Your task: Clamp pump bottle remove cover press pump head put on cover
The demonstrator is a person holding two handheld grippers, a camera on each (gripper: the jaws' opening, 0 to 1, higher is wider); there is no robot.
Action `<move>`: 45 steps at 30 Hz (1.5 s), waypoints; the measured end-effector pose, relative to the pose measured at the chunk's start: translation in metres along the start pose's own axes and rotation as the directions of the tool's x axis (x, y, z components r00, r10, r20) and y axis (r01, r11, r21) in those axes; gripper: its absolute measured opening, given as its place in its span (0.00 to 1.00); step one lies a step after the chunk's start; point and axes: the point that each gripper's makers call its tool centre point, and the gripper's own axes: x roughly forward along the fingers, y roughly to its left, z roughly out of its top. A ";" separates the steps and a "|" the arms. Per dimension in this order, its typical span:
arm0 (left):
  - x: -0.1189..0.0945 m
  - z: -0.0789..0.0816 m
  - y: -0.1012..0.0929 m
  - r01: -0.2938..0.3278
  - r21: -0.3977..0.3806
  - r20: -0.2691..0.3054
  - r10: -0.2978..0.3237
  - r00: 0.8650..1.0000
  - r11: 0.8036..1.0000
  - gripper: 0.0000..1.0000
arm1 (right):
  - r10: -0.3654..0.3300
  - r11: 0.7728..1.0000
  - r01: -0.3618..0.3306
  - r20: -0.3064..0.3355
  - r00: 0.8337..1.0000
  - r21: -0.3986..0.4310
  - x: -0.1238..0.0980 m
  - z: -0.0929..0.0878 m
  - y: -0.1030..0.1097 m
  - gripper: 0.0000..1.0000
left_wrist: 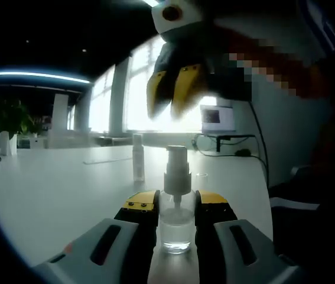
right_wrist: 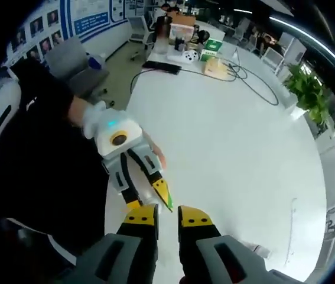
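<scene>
We see a broad white table (right_wrist: 238,148) running away toward windows in the left gripper view, its far end crowded with boxes (right_wrist: 214,56) and cables in the right gripper view. A potted plant (right_wrist: 309,89) stands at one edge of the tabletop. A person's dark sleeve (right_wrist: 49,171) lies along the near edge.

The left gripper (left_wrist: 176,207) has its two yellow-tipped jaws closed against the sides of the clear pump bottle (left_wrist: 176,222), which stands upright on the tabletop near its near edge, white pump head (left_wrist: 176,168) bare. The right gripper (left_wrist: 176,86) hangs above the pump head, apart from it; in its own view its jaws stand a narrow gap apart with nothing between them.

A slim clear cover (left_wrist: 138,157) stands upright on the tabletop just behind the bottle, toward the middle.
</scene>
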 end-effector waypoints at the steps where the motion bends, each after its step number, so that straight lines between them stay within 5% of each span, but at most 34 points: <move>1: 0.000 0.000 0.000 0.000 0.000 0.000 0.000 1.000 1.000 0.15 | -0.003 1.000 0.002 0.017 1.000 0.010 0.000 0.001 -0.001 0.09; 8: 0.000 0.000 0.001 -0.001 0.000 0.000 0.001 1.000 1.000 0.15 | -0.070 0.995 0.058 0.148 0.987 0.084 -0.004 0.010 -0.002 0.10; 15: 0.000 0.000 0.001 -0.001 0.000 0.000 0.001 1.000 1.000 0.15 | -0.180 0.981 0.150 0.304 0.935 0.119 -0.018 0.016 -0.005 0.12; 20: 0.000 0.000 0.001 -0.002 0.000 0.000 0.002 1.000 1.000 0.15 | -0.240 0.965 0.182 0.352 0.905 0.191 -0.025 0.007 -0.015 0.13; 30: 0.000 0.000 0.001 -0.003 0.001 -0.001 0.003 1.000 1.000 0.15 | -0.413 0.899 0.269 0.470 0.780 0.344 -0.044 0.001 -0.017 0.14; 36: 0.000 -0.001 0.003 -0.003 0.000 0.000 0.003 1.000 1.000 0.15 | -0.490 0.860 0.319 0.469 0.735 0.397 -0.052 -0.015 -0.025 0.15; 38: 0.000 -0.001 0.002 -0.004 0.000 -0.001 0.004 1.000 1.000 0.15 | -0.516 0.846 0.330 0.485 0.706 0.420 -0.057 -0.017 -0.026 0.16; 40: 0.000 0.000 0.001 -0.004 0.001 0.000 0.004 1.000 1.000 0.15 | -0.552 0.827 0.349 0.521 0.651 0.440 -0.064 -0.016 -0.028 0.16; 45: 0.000 0.000 0.000 -0.005 0.001 -0.001 0.005 1.000 1.000 0.15 | -0.583 0.806 0.364 0.518 0.626 0.467 -0.060 -0.026 -0.027 0.17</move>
